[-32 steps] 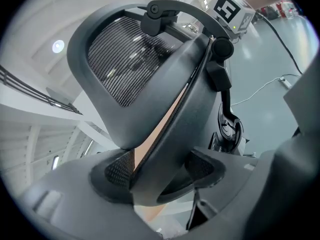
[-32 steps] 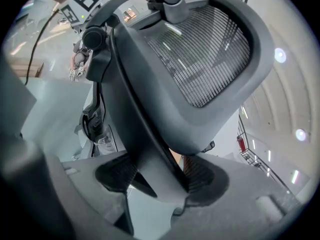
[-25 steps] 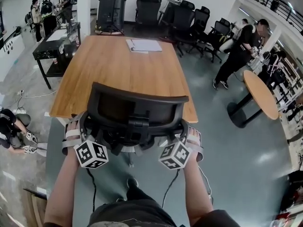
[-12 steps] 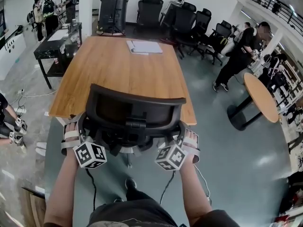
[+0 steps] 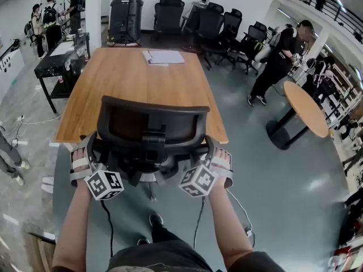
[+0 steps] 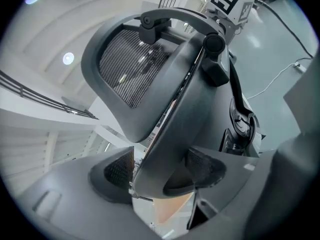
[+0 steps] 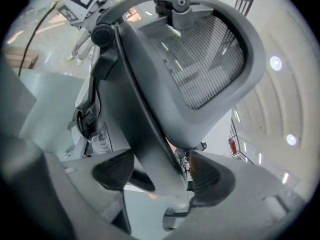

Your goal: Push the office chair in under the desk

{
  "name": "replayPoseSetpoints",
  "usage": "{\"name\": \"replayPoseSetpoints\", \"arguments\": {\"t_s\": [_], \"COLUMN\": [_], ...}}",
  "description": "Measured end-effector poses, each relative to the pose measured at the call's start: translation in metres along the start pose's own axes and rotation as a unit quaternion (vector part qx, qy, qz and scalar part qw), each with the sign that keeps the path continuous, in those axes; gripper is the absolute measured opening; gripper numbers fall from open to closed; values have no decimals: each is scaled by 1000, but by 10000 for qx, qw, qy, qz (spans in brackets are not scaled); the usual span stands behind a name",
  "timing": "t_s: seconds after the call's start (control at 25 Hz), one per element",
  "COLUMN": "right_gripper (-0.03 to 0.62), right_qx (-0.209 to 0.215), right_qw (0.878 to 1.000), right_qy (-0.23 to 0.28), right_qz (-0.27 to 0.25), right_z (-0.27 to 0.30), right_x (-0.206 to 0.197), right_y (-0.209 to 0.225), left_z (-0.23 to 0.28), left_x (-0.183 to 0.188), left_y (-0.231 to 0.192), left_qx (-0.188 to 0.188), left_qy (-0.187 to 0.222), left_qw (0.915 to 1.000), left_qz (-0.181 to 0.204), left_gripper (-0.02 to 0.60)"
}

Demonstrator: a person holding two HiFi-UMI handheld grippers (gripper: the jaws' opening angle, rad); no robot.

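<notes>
1. The office chair (image 5: 150, 126) stands upright at the centre of the head view, backrest towards the person, against the near edge of the wooden bench (image 5: 136, 78).
2. The left gripper (image 6: 160, 166) is at the backrest's lower left. Its jaws are clamped on the frame edge.
3. The right gripper (image 7: 160, 174) is at the lower right. Its jaws have just been opening and now stand wide, with the frame between them and a gap at one pad.
4. Papers (image 5: 163, 56) lie at the bench's far end.
</notes>
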State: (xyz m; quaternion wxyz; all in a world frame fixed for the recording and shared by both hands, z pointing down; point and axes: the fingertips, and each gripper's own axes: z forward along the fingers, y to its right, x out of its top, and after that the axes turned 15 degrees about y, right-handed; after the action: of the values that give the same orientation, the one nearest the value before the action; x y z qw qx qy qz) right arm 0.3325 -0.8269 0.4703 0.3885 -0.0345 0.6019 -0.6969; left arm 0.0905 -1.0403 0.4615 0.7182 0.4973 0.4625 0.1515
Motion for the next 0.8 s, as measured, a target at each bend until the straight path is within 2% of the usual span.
{"name": "replayPoseSetpoints", "arguments": {"t_s": [0.12,0.2,0.28,0.4,0.56,0.68,0.76,0.8], "right_gripper": [325,325,320,297,215,139,106,65], "right_qx": [-179,-289,-397,-532,-895,-1153,-1279,-1357], "right_qw": [9997,9990,9973,9932,9846,9711,9644,9612], "right_qy": [67,239,481,776,1093,1323,1371,1393], "right_qz": [142,246,380,680,1032,1619,1862,1956], "right_z": [-18,-33,-49,-73,-99,-121,-132,-137], "right_x": [4,12,24,41,61,72,74,74], "right_y": [8,10,11,11,6,4,2,2], "left_z": [-13,-28,-46,-68,-96,-122,-134,-137], "left_x": [-2,0,8,29,50,58,60,61], "left_y": [-10,-16,-21,-29,-34,-33,-27,-23], "left_qx": [265,530,771,961,1259,1518,1519,1462], "left_qy": [28,132,313,545,857,1113,1164,1191], "left_qw": [9995,9977,9947,9904,9797,9658,9606,9598], "left_qz": [-186,-411,-596,-832,-1307,-1784,-2014,-2081], "left_gripper": [365,352,243,191,91,18,18,18]}}
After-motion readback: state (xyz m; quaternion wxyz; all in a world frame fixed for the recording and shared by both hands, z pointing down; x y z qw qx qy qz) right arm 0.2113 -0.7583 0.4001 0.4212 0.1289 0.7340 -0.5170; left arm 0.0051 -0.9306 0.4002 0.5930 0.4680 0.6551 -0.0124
